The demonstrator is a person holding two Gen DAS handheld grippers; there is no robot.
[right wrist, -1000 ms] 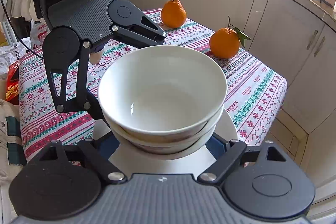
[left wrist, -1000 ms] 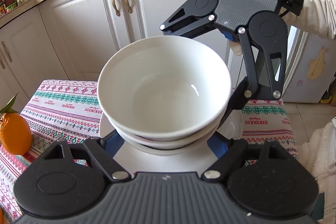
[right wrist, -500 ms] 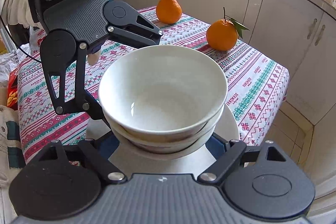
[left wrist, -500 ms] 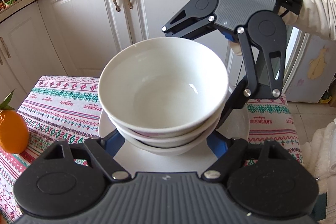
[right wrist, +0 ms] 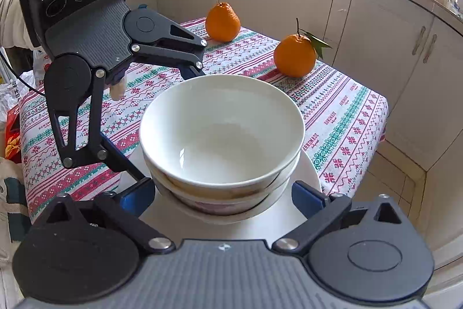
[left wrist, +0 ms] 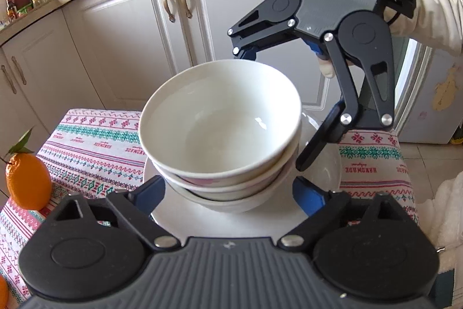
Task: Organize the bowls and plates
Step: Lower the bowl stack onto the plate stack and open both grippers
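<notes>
A stack of three white bowls (left wrist: 222, 132) (right wrist: 222, 132) stands on a white plate (left wrist: 228, 219) (right wrist: 228, 222). The plate and stack are held up above the table's end. My left gripper (left wrist: 228, 193) has its blue fingers (left wrist: 309, 200) spread at either side of the plate's near rim. My right gripper (right wrist: 222, 197) grips the opposite rim the same way, its blue fingers (right wrist: 305, 197) flanking the bowls. Each gripper shows in the other's view, the right (left wrist: 275, 106) and the left (right wrist: 170, 123). The contact with the plate is hidden under the bowls.
A table with a patterned cloth (right wrist: 341, 120) (left wrist: 95, 146) lies below. Two oranges (right wrist: 295, 55) (right wrist: 222, 22) sit on it; one shows in the left wrist view (left wrist: 27, 181). White kitchen cabinets (left wrist: 139, 42) (right wrist: 376, 28) surround the table. A fridge (left wrist: 434, 94) stands at right.
The plate with the bowl stack has risen with both grippers; the table looks lower and farther. The stack's lower bowls show more in the left wrist view.
</notes>
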